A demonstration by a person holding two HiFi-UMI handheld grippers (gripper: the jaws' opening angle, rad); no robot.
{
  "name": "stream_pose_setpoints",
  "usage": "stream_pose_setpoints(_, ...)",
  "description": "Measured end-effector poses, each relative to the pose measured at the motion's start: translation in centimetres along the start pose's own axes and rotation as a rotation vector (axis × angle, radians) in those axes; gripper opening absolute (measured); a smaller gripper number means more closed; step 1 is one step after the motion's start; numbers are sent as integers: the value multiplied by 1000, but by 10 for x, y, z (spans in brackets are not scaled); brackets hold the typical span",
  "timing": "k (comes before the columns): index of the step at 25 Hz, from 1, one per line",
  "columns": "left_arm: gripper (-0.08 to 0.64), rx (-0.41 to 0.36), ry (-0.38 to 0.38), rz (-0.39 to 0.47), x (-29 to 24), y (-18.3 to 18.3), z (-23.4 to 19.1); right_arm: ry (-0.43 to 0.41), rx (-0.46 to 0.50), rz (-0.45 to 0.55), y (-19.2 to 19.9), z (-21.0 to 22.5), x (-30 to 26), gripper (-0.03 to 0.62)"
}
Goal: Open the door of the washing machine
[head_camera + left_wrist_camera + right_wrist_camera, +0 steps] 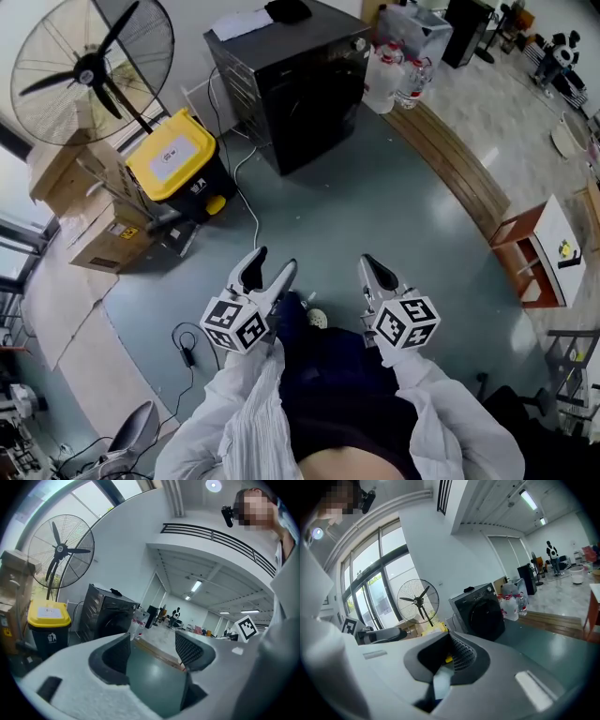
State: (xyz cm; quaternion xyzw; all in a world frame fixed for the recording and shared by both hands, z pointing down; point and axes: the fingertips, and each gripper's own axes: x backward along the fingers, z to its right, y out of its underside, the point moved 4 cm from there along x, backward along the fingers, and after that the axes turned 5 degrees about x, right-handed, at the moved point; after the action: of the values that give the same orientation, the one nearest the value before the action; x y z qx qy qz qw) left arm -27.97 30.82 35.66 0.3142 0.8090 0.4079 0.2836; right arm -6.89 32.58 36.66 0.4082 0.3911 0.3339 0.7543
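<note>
The black washing machine (pixel 309 94) stands at the far side of the grey-green floor with its round front door (pixel 485 618) closed; it also shows in the left gripper view (pixel 105 616). Both grippers are held close to the person's body, well short of the machine. My left gripper (pixel 272 262) is open, and only floor shows between its jaws (pixel 152 641). My right gripper (pixel 373 267) points toward the machine with its jaws together and nothing between them (pixel 449 641).
A yellow-lidded bin (pixel 178 164), a large standing fan (pixel 94 66) and cardboard boxes (pixel 94 225) stand left of the machine. Water bottles (pixel 398 75) sit to its right, beside a wooden floor strip (pixel 459 169). A red and white shelf (pixel 539 253) is at right. A cable (pixel 187 347) lies near left.
</note>
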Motion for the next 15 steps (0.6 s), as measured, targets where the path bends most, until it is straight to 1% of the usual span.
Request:
stream_pose_setpoints(7, 290, -1, 11, -40, -46, -6, -25, 31, -42, -36, 2, 29, -36, 12)
stream_pose_setpoints(11, 290, -18, 9, -64, -80, -22, -53, 38, -53, -43, -13, 43, -75, 12)
stream_pose_setpoints(15, 290, -36, 13, -85, -125, -47, -86, 47, -55, -63, -35, 62, -126, 12)
